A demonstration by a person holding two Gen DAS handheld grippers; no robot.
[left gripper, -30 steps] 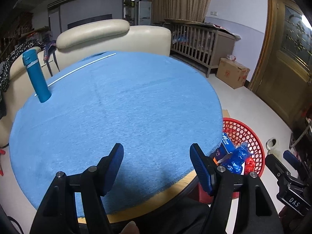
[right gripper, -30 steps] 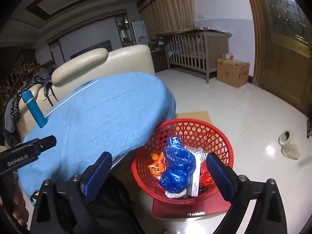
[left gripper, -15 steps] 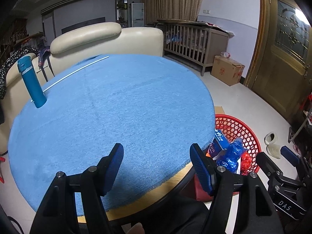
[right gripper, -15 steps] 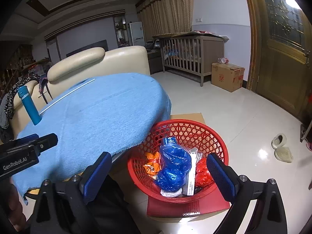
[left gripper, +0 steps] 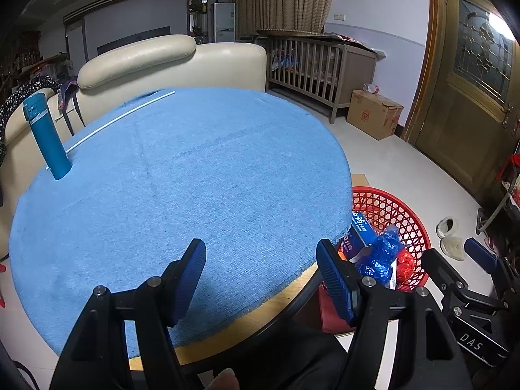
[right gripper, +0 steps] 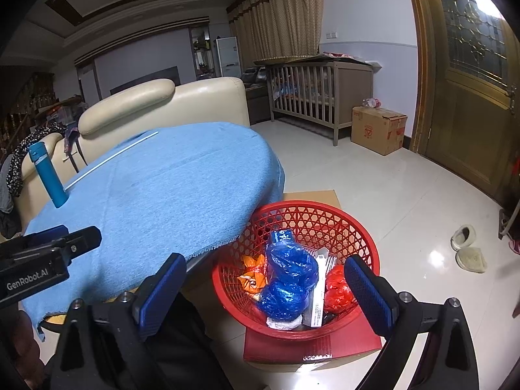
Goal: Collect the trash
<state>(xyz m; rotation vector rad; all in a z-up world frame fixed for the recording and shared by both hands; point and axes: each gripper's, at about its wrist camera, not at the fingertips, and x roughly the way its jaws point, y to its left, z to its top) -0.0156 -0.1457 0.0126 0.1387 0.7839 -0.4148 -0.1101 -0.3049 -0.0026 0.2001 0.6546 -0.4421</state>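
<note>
A red mesh basket (right gripper: 312, 217) stands on the floor beside the round table and holds trash: crumpled blue bags (right gripper: 289, 273), a red wrapper (right gripper: 338, 292), an orange wrapper (right gripper: 252, 265) and a white box. It also shows in the left wrist view (left gripper: 390, 208). My right gripper (right gripper: 265, 287) is open and empty, above and in front of the basket. My left gripper (left gripper: 261, 276) is open and empty over the near edge of the blue tablecloth (left gripper: 182, 175).
A teal bottle (left gripper: 45, 136) stands at the table's far left beside a thin white rod (left gripper: 120, 118). A cream sofa (left gripper: 169, 61) is behind the table. A crib (right gripper: 318, 97), cardboard box (right gripper: 378, 128), wooden door (right gripper: 471, 97) and slippers (right gripper: 468, 247) are around the floor.
Both grippers have drawn back and up slightly, so the table and basket look a little farther off. Both stay open and empty. The trash in the basket has not moved.
</note>
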